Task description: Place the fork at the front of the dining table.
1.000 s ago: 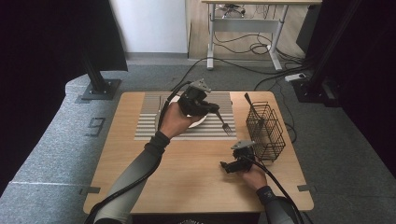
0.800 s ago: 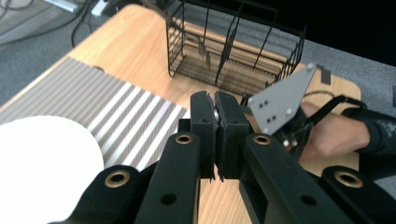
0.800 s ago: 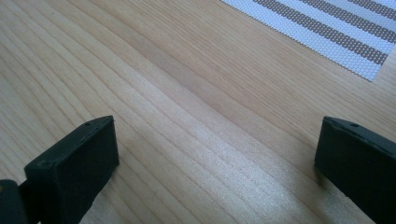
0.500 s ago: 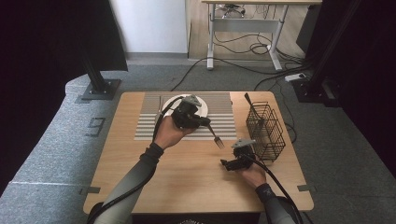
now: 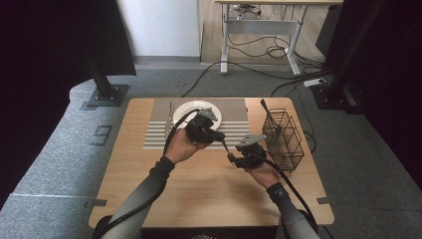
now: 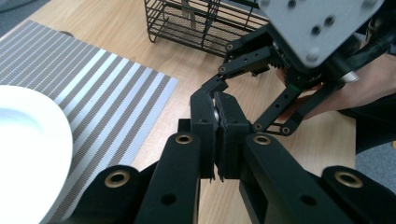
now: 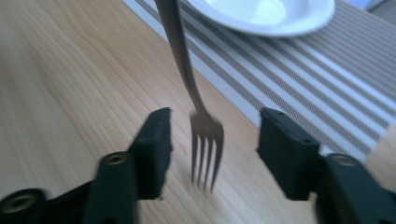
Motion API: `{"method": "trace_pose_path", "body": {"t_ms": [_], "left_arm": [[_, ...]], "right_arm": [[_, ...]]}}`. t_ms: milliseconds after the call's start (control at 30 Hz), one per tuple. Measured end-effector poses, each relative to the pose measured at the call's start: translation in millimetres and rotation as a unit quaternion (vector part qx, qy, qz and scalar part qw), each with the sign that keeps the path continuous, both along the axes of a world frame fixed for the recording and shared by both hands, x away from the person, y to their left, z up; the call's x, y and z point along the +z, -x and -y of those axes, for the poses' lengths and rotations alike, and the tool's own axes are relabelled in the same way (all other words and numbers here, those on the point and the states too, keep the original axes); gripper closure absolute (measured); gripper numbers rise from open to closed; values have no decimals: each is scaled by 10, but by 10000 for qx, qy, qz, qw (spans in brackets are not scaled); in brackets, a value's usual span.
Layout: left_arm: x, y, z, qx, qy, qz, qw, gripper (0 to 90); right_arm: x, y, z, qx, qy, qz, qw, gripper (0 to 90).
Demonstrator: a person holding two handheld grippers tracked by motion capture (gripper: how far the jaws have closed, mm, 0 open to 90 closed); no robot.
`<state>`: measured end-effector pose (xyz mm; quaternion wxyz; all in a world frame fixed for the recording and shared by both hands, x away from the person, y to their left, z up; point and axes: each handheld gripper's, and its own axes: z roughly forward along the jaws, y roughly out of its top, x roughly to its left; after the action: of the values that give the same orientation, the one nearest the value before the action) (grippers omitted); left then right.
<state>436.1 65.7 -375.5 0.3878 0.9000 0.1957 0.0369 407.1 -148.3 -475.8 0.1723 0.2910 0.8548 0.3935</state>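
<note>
My left gripper [image 5: 219,137] is shut on the handle of a metal fork [image 5: 225,145] and holds it above the table, tines slanting down to the right. In the left gripper view the pads [image 6: 205,121] press together on a sliver of the handle [image 6: 215,114]. My right gripper [image 5: 233,158] sits just beyond the tines. In the right gripper view the fork [image 7: 205,135] hangs tines-down between the two jaws of my right gripper [image 7: 217,123], with a gap on each side. Those jaws have just been closing in on it.
A white plate [image 5: 186,107] rests on a grey striped placemat [image 5: 159,132] at the back of the wooden table. A slim utensil [image 5: 169,119] lies left of the plate. A black wire basket [image 5: 283,137] stands at the right, close to my right hand.
The left gripper carried the fork from above the plate down and to the right. The right gripper rose off the table to meet it and its jaws narrowed around the tines.
</note>
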Motion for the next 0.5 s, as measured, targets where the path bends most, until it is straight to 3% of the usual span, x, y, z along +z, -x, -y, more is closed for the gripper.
{"method": "trace_pose_path", "body": {"t_ms": [100,233,367,500], "left_arm": [[-8,-2,7,-28,-11,-13,10000,872],[-3,2,7,16,56,-1,10000,872],[-9,-2,31,32,154,48,9999,872],[-17,14,78,12,147,185,9997,871]], "right_arm": [[63,-48,-71,149,8,-40,9999,590],[56,-64,-155,300,105,-92,9995,790],[34,-1,-268,391,289,167,9987,837],[12,30,-325,361,178,134,9991,833]]}}
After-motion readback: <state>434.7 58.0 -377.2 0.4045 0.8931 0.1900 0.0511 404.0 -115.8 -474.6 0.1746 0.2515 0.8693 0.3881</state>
